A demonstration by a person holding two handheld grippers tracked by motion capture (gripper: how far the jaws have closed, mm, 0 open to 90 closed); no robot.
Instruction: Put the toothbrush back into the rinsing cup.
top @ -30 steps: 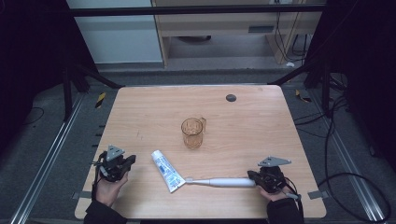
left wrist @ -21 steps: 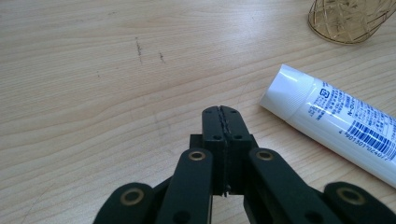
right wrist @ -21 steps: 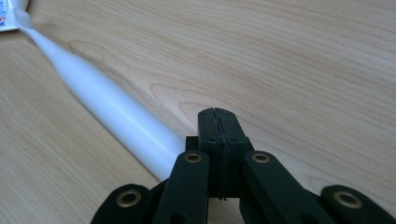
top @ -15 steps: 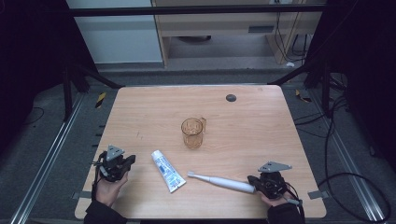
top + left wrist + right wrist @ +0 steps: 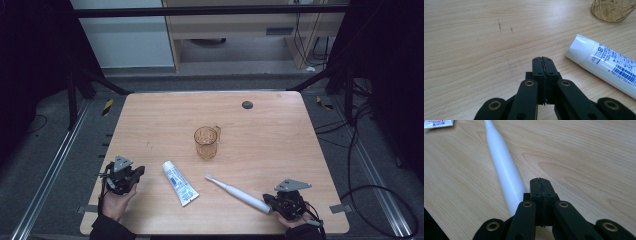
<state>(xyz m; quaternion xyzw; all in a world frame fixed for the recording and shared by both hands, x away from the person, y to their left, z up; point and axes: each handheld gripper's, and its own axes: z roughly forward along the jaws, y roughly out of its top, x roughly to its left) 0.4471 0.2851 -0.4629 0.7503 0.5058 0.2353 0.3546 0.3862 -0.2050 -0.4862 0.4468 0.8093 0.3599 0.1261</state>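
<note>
A white toothbrush (image 5: 237,193) lies slantwise on the wooden table (image 5: 280,145), head toward the amber glass cup (image 5: 206,142). A white toothpaste tube (image 5: 180,183) rests to its left. My right gripper (image 5: 271,201) sits at the front right, shut and empty. In the right gripper view the toothbrush handle (image 5: 504,167) runs close along the left of my right gripper (image 5: 541,181); whether it touches I cannot tell. My left gripper (image 5: 134,173) sits at the front left, shut and empty. In the left gripper view the tube (image 5: 604,65) lies right of my left gripper (image 5: 542,60).
A small black disc (image 5: 247,104) sits near the table's far edge. The cup's base (image 5: 614,10) shows at the top right of the left gripper view. A corner of the tube (image 5: 437,123) shows in the right gripper view. Dark floor and cables surround the table.
The toothbrush has swung from lying level to slanting, its handle end shifting toward the front edge. My right gripper has moved slightly toward that edge with it. The left gripper has stayed put.
</note>
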